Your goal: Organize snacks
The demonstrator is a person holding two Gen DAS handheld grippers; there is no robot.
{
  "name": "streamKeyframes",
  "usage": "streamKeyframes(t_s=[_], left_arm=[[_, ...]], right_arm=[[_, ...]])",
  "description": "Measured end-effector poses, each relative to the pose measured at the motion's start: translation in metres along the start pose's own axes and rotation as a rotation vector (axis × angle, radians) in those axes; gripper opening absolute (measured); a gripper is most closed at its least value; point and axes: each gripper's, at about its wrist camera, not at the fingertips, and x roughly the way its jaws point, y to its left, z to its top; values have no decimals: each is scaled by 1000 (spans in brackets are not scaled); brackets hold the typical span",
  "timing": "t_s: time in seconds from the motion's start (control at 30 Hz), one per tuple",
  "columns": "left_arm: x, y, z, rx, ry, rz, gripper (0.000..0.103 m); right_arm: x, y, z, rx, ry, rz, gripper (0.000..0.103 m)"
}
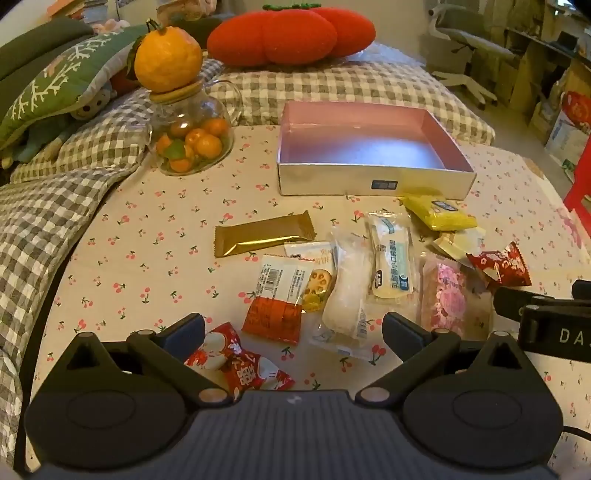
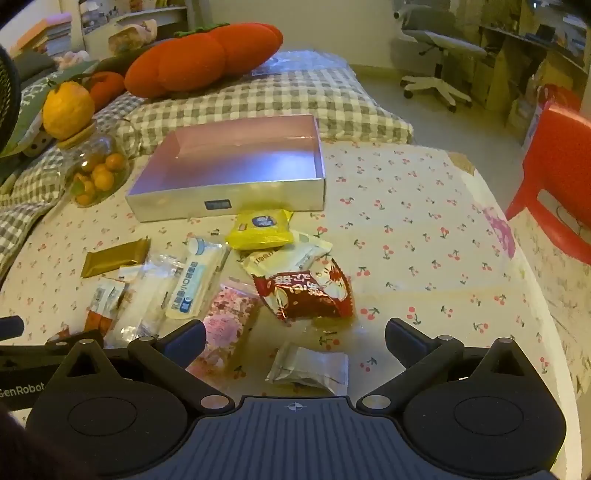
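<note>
Black fingers of the left gripper (image 1: 291,334) stand spread wide above the cherry-print tablecloth (image 1: 147,266), holding nothing; between and just below them lie a red-and-white candy wrapper (image 1: 236,360) and an orange-red packet with a barcode (image 1: 279,299), with a long clear-wrapped white snack (image 1: 347,291) leaning against that packet's right side; the right gripper (image 2: 295,338) is likewise parted and empty, hovering over a small silvery sachet (image 2: 310,365) that lies alone near its fingertips; just ahead of it sit a dark red crinkled packet (image 2: 306,295) and, to the left, a pink floral packet (image 2: 225,325) partly hidden under the left-hand finger (image 2: 184,338); further out, a blue-labelled white bar (image 2: 195,277), a cream wrapper (image 2: 291,254) and a yellow packet (image 2: 262,229) cluster together, the yellow one near the front wall of the shallow silver box (image 2: 229,201), whose pink interior holds no snacks; a gold bar (image 1: 264,234) lies apart to the left of the pile; beyond, a glass jar of small oranges (image 1: 192,136) stands on the cloth's far left corner with a large orange (image 1: 168,59) on its lid, and a red pumpkin cushion (image 1: 291,33) rests on the checked bedding (image 1: 332,85).
</note>
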Motion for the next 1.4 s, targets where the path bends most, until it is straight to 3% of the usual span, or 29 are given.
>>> streamKeyframes(t_s=[1.4], left_arm=[[-2, -2, -2, 4, -13, -2, 103]], right_arm=[[0, 4, -2, -2, 9, 5, 103]])
